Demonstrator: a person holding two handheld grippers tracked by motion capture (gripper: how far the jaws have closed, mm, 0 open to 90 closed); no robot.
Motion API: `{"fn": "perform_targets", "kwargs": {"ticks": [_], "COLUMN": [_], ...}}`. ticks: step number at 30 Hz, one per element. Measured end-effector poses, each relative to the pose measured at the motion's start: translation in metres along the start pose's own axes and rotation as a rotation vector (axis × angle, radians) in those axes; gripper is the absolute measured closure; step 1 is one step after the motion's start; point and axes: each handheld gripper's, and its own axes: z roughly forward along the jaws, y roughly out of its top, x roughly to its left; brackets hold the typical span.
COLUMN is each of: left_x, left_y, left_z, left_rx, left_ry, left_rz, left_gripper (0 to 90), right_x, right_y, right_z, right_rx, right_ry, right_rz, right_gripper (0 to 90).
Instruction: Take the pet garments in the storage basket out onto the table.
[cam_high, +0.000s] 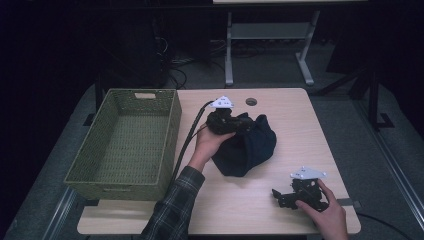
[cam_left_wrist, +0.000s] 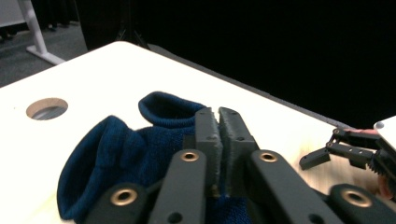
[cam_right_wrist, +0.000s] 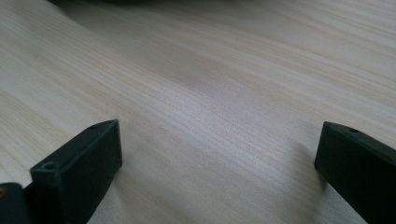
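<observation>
Your left gripper (cam_left_wrist: 219, 140) is pinched shut above the dark blue cloth (cam_high: 247, 145), a heap with no clear long side. Your right gripper (cam_right_wrist: 215, 172) gapes wide, holding nothing.

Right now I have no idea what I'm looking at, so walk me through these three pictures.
A person sits at a wooden table holding a hand-operated two-jaw gripper in each hand. The high view looks down from above. The other two pictures come from cameras riding on the grippers, looking along their black jaws.

On the table sit an empty green woven basket at the left and a dark blue cloth in the middle.

The left gripper is at the cloth with its jaws closed together; whether fabric is pinched between them is not clear. The right gripper rests low near the table's front right corner, its jaws wide open over bare wood.
</observation>
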Motion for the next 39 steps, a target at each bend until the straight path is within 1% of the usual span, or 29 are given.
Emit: {"fn": "perform_targets", "kwargs": {"ticks": [2, 4, 6, 9, 11, 14, 17, 21, 29, 33, 39], "left_x": [0.000, -0.001, -0.002, -0.002, -0.002, -0.003, -0.006, -0.010, -0.022, -0.029, -0.041], "left_y": [0.000, 0.000, 0.001, 0.001, 0.000, -0.001, -0.003, -0.007, -0.021, -0.029, -0.044], "left_z": [-0.001, -0.002, -0.004, -0.007, -0.009, -0.011, -0.016, -0.023, -0.039, -0.047, -0.055], "left_rx": [0.012, 0.024, 0.035, 0.057, 0.077, 0.091, 0.093, 0.096, 0.104, 0.108, 0.132], "left_ry": [0.012, 0.022, 0.037, 0.058, 0.074, 0.081, 0.092, 0.111, 0.145, 0.162, 0.180], "left_rz": [0.002, 0.006, 0.013, 0.009, 0.008, 0.006, 0.008, 0.004, 0.007, 0.014, 0.033], "left_gripper": [76.2, 65.0, 56.5, 42.4, 36.3, 27.6, 20.3, 17.2, 15.0, 15.0, 15.0], "right_x": [0.000, 0.000, 0.000, 0.000, 0.000, 0.000, 0.000, 0.000, 0.000, 0.000, 0.000], "right_y": [0.000, 0.000, 0.000, 0.000, 0.000, 0.000, 0.000, 0.000, 0.000, 0.000, 0.000], "right_z": [0.000, 0.000, 0.000, 0.000, 0.000, 0.000, 0.000, 0.000, 0.000, 0.000, 0.000], "right_rx": [-0.001, -0.001, -0.001, 0.000, 0.000, 0.000, 0.000, -0.001, 0.000, 0.000, -0.001], "right_ry": [0.000, 0.000, 0.000, 0.000, 0.000, 0.000, 0.000, 0.001, 0.000, 0.000, -0.001], "right_rz": [-0.001, -0.001, -0.002, -0.001, 0.001, 0.001, 0.000, 0.001, -0.002, -0.001, -0.004], "right_gripper": [0.4, 0.4, 0.4, 0.4, 0.4, 0.4, 0.4, 0.4, 0.4, 0.4, 0.4]}}
